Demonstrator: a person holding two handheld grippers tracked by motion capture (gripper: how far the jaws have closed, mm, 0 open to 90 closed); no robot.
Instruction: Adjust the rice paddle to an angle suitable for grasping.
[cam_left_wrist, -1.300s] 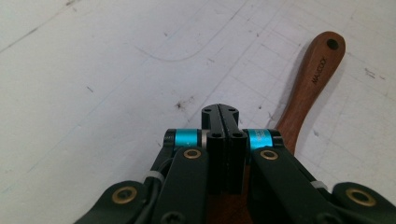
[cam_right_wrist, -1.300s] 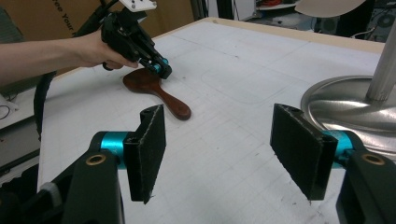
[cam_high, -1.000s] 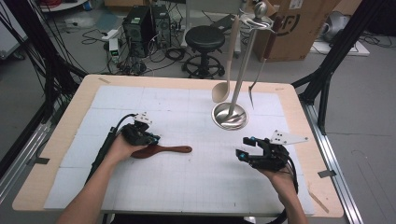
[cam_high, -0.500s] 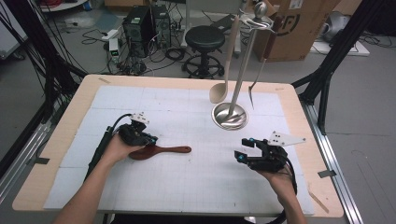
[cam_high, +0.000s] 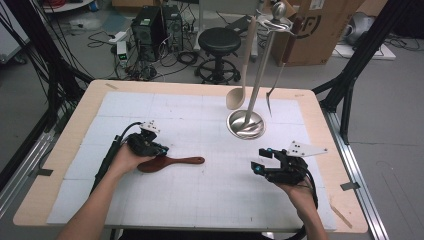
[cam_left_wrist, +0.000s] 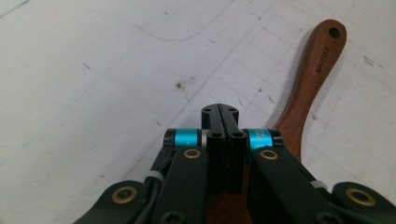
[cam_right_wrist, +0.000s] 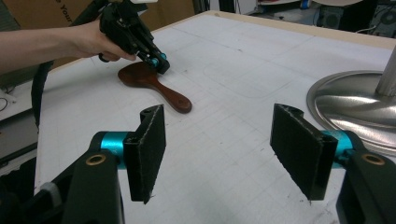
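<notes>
The left gripper (cam_left_wrist: 220, 109) has its fingers (cam_left_wrist: 212, 126) pressed flat together with nothing between them, tips down over the broad end of the wooden spatula (cam_high: 170, 162), at or just above the wood; whether they touch it I cannot tell. In the left gripper view the spatula's handle runs from under the fingers up and to the right, ending in a rounded tip with a hanging hole. On the desk (cam_high: 210, 200) its long axis lies nearly left to right, blade to the left under the left hand (cam_high: 127, 159), handle pointing right toward the middle.

The right gripper (cam_high: 265, 161) rests well apart at the right side, fingers (cam_right_wrist: 149, 149) spread and empty, aimed left toward the handle tip. The left is plainly nearer.

At the far side stands the steel rack (cam_high: 246, 122), a pale ladle (cam_high: 236, 97) hanging from it. I judge any pickup must first part the left fingers.
</notes>
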